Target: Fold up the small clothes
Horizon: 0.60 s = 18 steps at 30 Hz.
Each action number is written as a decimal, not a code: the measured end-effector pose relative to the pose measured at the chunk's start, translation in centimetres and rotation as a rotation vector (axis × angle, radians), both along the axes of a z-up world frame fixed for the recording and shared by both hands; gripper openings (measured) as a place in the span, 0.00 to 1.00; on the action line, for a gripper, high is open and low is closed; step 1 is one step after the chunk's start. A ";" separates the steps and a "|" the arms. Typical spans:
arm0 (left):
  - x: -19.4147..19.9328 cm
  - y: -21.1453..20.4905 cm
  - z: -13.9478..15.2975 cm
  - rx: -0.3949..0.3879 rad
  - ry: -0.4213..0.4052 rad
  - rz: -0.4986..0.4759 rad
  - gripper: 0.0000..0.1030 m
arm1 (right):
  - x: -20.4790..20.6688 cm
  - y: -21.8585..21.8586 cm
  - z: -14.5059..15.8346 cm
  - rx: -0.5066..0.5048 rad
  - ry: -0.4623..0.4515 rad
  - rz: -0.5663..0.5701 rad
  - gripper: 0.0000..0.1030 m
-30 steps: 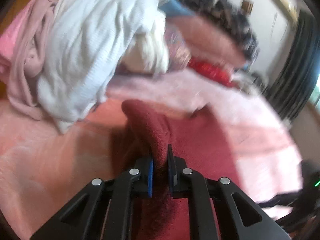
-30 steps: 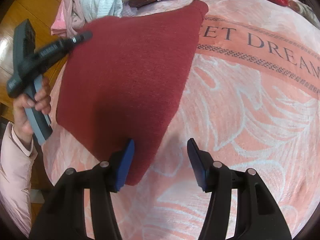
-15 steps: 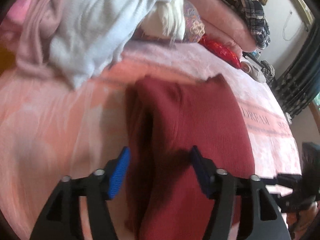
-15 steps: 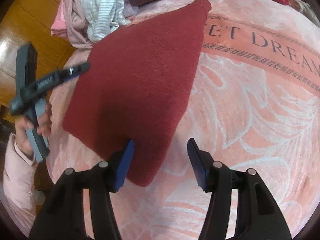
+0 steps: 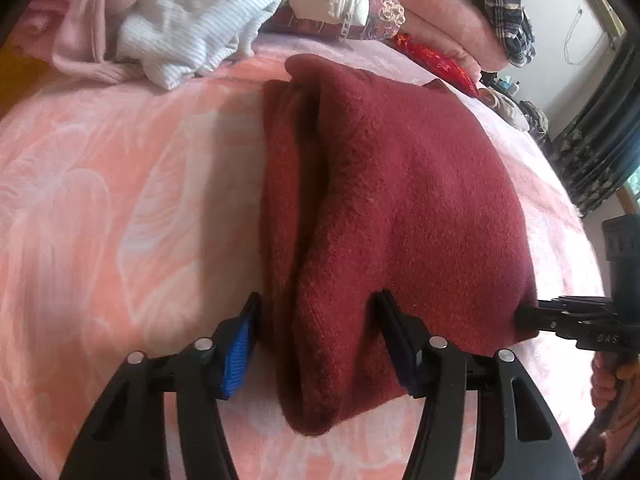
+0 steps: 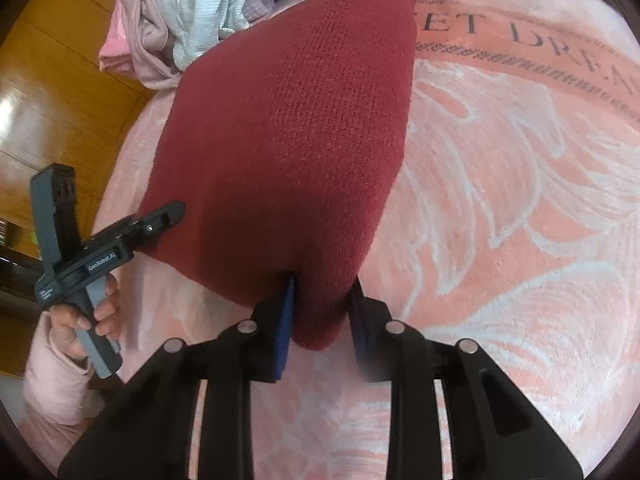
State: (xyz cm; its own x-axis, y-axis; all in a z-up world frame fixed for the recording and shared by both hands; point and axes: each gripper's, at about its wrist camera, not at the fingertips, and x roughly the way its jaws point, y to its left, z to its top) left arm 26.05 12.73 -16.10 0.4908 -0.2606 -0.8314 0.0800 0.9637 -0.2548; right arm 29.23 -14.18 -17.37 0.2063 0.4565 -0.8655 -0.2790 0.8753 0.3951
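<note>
A dark red knit garment (image 5: 400,200) lies folded on the pink bedspread (image 5: 100,200). Its near left corner sits between the jaws of my left gripper (image 5: 318,340). Those jaws are closing, and the blue pads stand at the fabric's sides without a clear pinch. In the right wrist view the garment (image 6: 288,128) tapers toward me. My right gripper (image 6: 320,312) is closing on its near right corner, and both pads squeeze the knit. The left gripper (image 6: 172,216) shows there at the garment's left corner. The right gripper (image 5: 536,316) shows in the left wrist view at the right corner.
A heap of white ribbed and pink clothes (image 5: 180,20) lies beyond the garment at the bed's far left. Folded pink bedding with a plaid garment (image 5: 504,4) sits at the back. Wooden floor (image 6: 60,80) runs along the bed's left edge. A hand in a pink sleeve (image 6: 76,328) holds the left gripper.
The left gripper let go of the raised red fold, opened, and came down around the garment's near corner. The fold now lies flat. The right gripper's jaws closed onto the near right corner.
</note>
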 end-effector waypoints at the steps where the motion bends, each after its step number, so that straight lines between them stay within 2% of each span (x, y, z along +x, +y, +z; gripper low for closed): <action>1: -0.4 -0.1 0.1 0.015 -0.011 -0.004 0.54 | -0.1 0.1 0.0 -0.007 -0.007 -0.005 0.21; 5: -1.4 -0.3 0.3 0.045 -0.048 -0.016 0.48 | -0.4 0.1 -0.5 -0.012 -0.021 -0.018 0.20; 13: -2.0 -0.4 0.5 0.050 -0.079 -0.020 0.46 | -0.2 0.5 -0.9 -0.033 -0.034 -0.027 0.21; 16: -2.2 -0.3 0.6 0.051 -0.087 -0.011 0.46 | 0.0 0.6 -0.4 -0.044 -0.037 -0.025 0.24; 18: -2.4 -0.3 0.8 0.054 -0.095 -0.004 0.46 | 0.1 0.2 0.0 -0.033 -0.023 -0.036 0.31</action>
